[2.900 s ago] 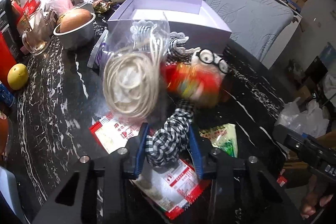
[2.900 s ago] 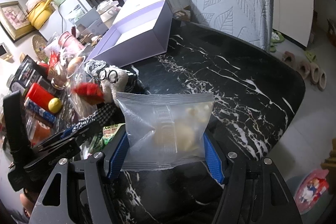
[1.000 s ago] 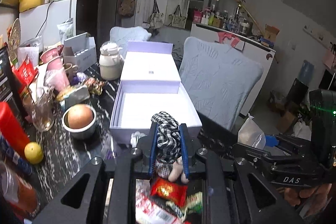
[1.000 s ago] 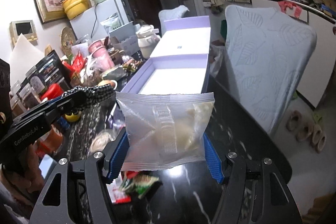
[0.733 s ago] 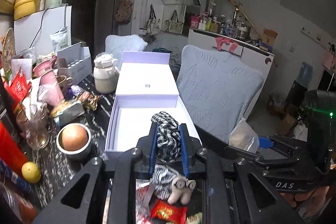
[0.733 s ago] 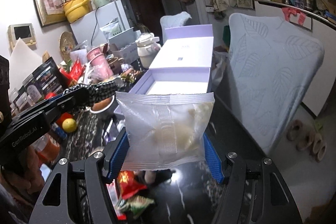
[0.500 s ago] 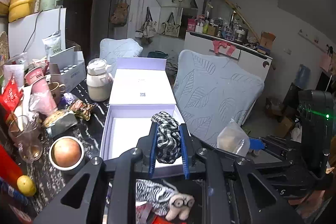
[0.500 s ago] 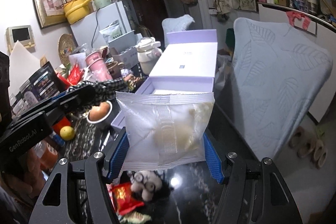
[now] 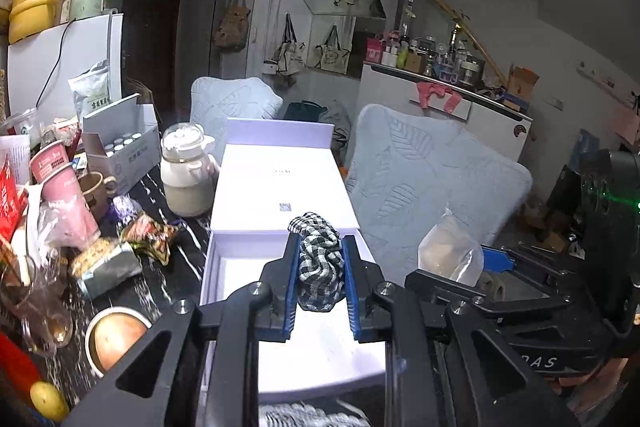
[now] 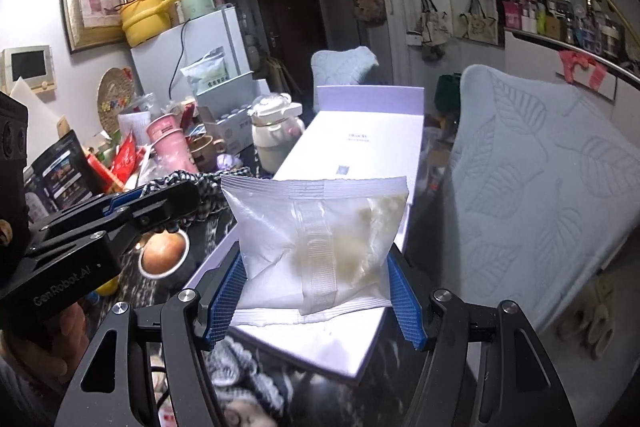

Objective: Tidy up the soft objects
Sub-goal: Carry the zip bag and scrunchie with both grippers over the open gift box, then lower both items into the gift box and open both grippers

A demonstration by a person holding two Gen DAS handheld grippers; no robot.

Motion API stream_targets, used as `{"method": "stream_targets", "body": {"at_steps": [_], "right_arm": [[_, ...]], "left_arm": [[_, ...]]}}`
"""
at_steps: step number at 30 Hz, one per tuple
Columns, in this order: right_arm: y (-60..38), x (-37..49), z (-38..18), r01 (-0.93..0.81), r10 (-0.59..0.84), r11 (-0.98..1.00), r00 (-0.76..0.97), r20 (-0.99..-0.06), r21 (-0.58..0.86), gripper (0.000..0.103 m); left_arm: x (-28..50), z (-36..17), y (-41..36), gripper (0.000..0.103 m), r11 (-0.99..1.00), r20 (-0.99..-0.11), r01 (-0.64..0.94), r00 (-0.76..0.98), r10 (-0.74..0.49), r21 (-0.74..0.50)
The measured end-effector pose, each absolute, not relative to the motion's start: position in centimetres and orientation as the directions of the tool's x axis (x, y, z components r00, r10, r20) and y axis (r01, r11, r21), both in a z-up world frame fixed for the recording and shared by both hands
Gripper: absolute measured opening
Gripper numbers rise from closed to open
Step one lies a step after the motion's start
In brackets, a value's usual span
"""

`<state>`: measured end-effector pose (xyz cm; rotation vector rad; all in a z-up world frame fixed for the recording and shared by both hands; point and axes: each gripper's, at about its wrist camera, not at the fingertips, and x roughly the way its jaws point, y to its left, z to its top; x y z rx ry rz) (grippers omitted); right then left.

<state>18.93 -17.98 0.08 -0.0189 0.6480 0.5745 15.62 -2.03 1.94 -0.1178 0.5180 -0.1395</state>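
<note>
My left gripper (image 9: pixel 320 267) is shut on the black-and-white checkered limb of a plush toy (image 9: pixel 320 263) and holds it up over the open lavender box (image 9: pixel 256 259). The rest of the toy hangs below, mostly hidden. My right gripper (image 10: pixel 316 287) is shut on a clear zip bag (image 10: pixel 316 239) with pale contents, held above the box's near right edge (image 10: pixel 352 355). The bag also shows in the left wrist view (image 9: pixel 450 253). The left gripper shows in the right wrist view (image 10: pixel 160 203), to the left of the bag.
The box lid (image 9: pixel 280 179) lies behind the box. A steel bowl with an onion (image 9: pixel 114 341), a lemon (image 9: pixel 48 401), a glass (image 9: pixel 32 311), cups, a white jar (image 9: pixel 186 169) and snack packs crowd the black marble table's left. A quilted chair (image 9: pixel 432 179) stands at the right.
Both grippers have lifted off the table and moved forward over the open box. The toy and the bag have risen with them.
</note>
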Motion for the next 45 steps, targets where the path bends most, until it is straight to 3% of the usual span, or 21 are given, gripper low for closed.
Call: {"method": "stream_targets", "body": {"at_steps": [15,34,41,45], "right_arm": [[-14.5,26.8,-0.5,-0.521,0.490,0.841,0.615,-0.618,0.147,0.067],[-12.7,33.1,-6.0,-0.462,0.360,0.883,0.551,-0.753,0.083,0.067],[-13.1,34.0,-6.9,-0.443,0.374,0.886,0.503,-0.780,0.139,0.067],[-13.2,34.0,-6.9,-0.433,0.358,0.892,0.505,-0.785,0.129,0.073]], "left_arm": [[23.4,1.1,0.2,0.019,0.990,-0.517,0.092,0.845,-0.135,-0.107],[31.2,-6.1,0.4,0.019,0.995,-0.703,0.067,0.704,-0.100,-0.075],[31.7,-6.2,0.4,0.020,0.998,-0.712,0.055,0.699,-0.068,-0.042],[32.2,-6.6,0.2,0.021,0.999,-0.749,0.046,0.661,-0.045,-0.019]]}}
